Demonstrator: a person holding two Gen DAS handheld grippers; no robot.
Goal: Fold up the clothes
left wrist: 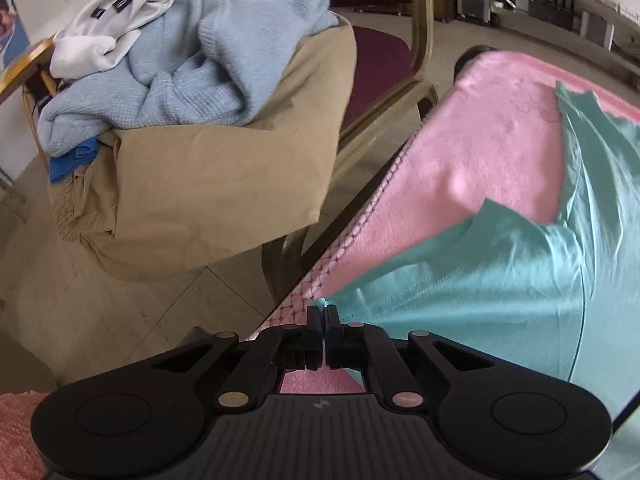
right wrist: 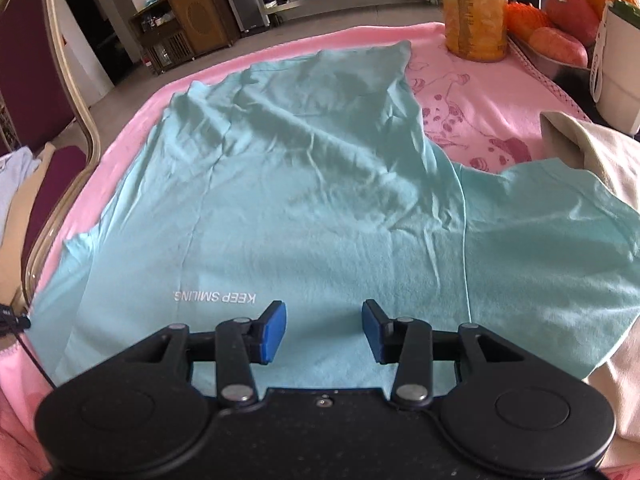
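Left gripper (left wrist: 324,312) pinches the teal T-shirt (right wrist: 304,200) hem at the pink blanket (left wrist: 480,140) edge; right gripper (right wrist: 324,326), spread, should bite fabric before lifting.

The teal T-shirt (right wrist: 320,200) runs off the wrist view's bottom edge behind the right gripper (right wrist: 324,330). The fruit bowl (right wrist: 560,56) and yellow container (right wrist: 476,8) are cropped. The T-shirt hem vanishes between the left gripper (left wrist: 324,316) pads.
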